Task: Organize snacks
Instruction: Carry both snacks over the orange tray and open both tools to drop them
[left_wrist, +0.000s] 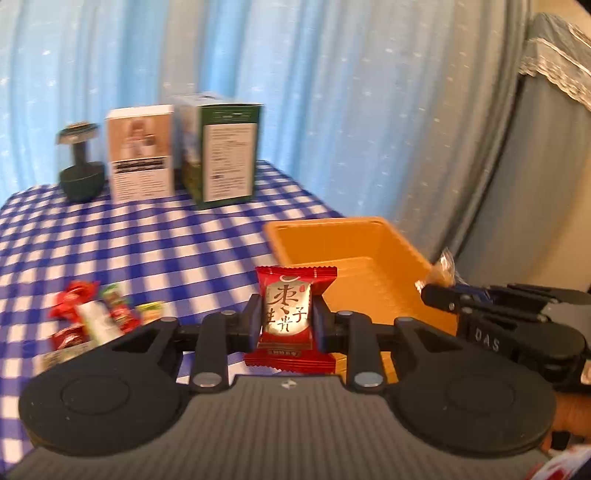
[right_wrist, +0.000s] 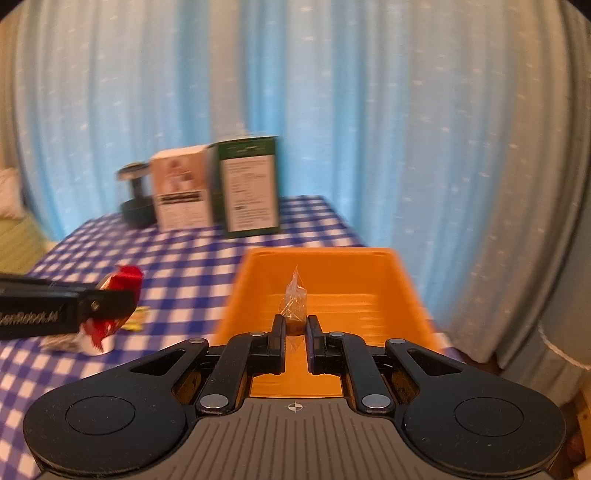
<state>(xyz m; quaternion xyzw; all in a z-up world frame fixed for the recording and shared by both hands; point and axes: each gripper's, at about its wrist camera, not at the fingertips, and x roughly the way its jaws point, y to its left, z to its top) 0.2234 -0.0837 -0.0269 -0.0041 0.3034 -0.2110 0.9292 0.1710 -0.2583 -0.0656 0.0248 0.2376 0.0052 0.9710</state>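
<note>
Right now the left gripper (left_wrist: 287, 322) is clamped on a red snack packet (left_wrist: 291, 321) with white and gold lettering, held upright at the centre of the left wrist view, its lower crimped edge hanging below the jaws. Behind it, right of centre, sits the orange tray (left_wrist: 388, 243), its near left corner just past the packet and its right wall running along the table edge, with grey curtain beyond. At the right edge of that frame the right gripper (left_wrist: 430, 293) reaches in, pinching a small clear-wrapped snack (left_wrist: 443, 267) above the tray's right rim. From the right wrist view the right gripper (right_wrist: 295, 326) is closed tight on that clear wrapper (right_wrist: 294, 302), which holds something brownish, though blur makes its contents hard to read; the tray (right_wrist: 406, 288) fills the centre behind it and looks bare inside. Lower left in the left wrist view, a loose pile of snacks (left_wrist: 96, 314) lies on the blue checked tablecloth (left_wrist: 166, 243), with open cloth between pile and tray. At the far edge, upper left, stand a white box (left_wrist: 142, 155), a green box (left_wrist: 225, 151) and a dark stand (left_wrist: 79, 170).
</note>
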